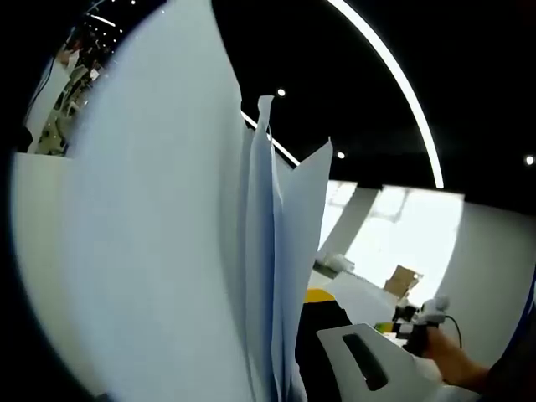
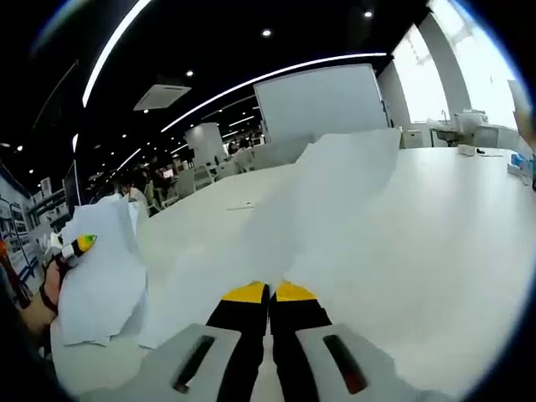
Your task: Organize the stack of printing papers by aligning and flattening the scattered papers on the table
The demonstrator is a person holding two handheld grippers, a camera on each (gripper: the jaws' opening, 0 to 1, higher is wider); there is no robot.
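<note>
**Papers held upright on the left, one sheet pinched flat on the right**

In the left gripper view, a sheaf of pale blue-white papers stands on edge right against the camera, rising from the bottom of the view to its top. Its upper edges are uneven: one broad sheet sweeps highest, and two narrower corners peak separately just to its right, splayed apart. The left gripper's own jaws are hidden behind the sheets, so whether it grips them cannot be told from here. To the right of the papers the other gripper comes in low, and beyond it lies open white surface.

In the right gripper view, the right gripper has its yellow-tipped jaws closed together on the near edge of a loose sheet lying ahead of it on the surface. The sheet's far edge curls up slightly (its outline is ragged, not square to the jaws). Far to the left, the left gripper shows with a yellow tip at the top of the upright papers, a hand beside it; their lower edge rests on the surface. To the right of the jaws the surface runs broad and bare.
</note>
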